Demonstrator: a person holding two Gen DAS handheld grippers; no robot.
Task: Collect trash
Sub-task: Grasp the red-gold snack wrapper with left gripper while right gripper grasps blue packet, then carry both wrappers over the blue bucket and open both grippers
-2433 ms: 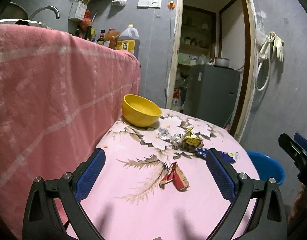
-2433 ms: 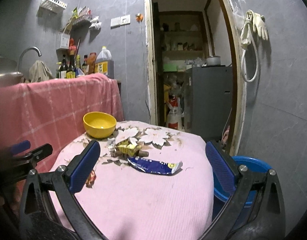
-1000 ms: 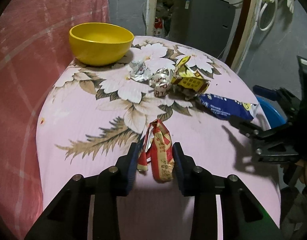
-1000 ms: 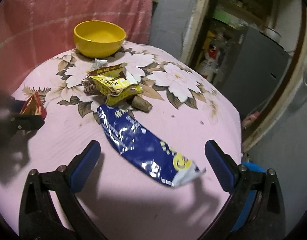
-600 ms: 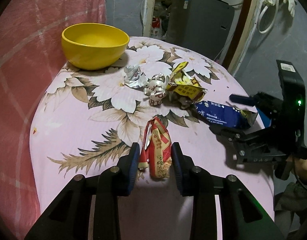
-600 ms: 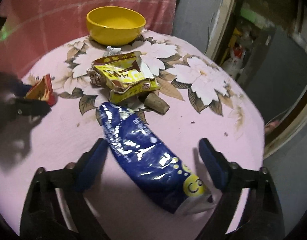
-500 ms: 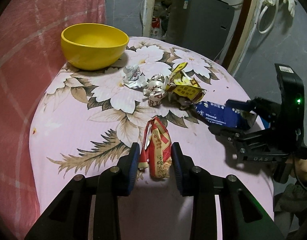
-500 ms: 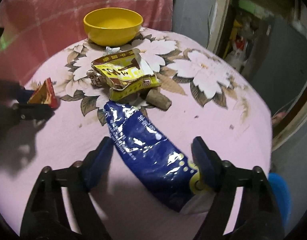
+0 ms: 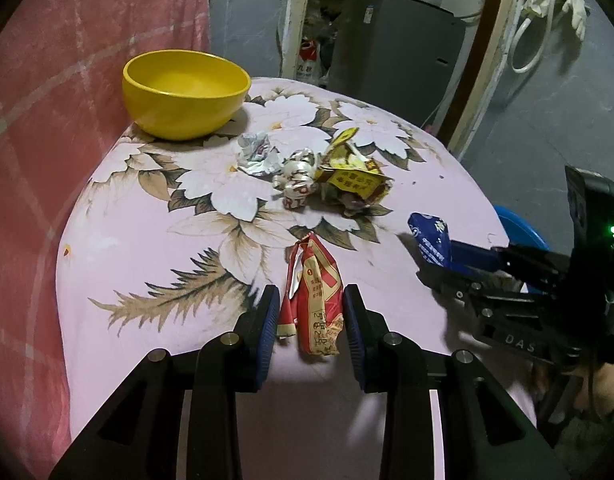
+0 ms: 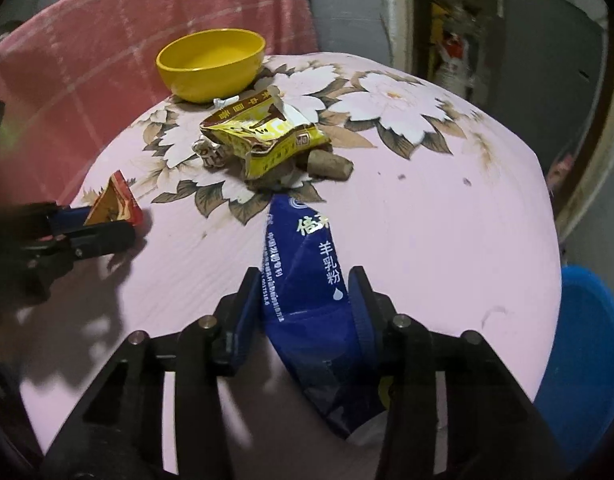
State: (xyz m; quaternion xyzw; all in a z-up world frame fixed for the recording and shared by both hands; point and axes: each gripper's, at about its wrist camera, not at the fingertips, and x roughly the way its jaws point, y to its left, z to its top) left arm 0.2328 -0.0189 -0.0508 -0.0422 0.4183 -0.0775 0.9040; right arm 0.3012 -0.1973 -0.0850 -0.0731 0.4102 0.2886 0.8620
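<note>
Hand-held grippers [image 9: 310, 316] [image 10: 305, 308] — wrappers [image 9: 317, 300] [image 10: 307, 280] between pads

Dim light, fisheye-warped, blurred edges

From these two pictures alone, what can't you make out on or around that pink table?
- Blue bin, right wrist view: mostly cut off by the picture's edge and the table; contents unseen.
- Blue packet, right wrist view: near end hidden under the closing right tongs.
- Brown lump, right wrist view: partly under the yellow wrapper; unidentifiable.
- Red wrapper, left wrist view: print too small to read between the left tongs.
</note>
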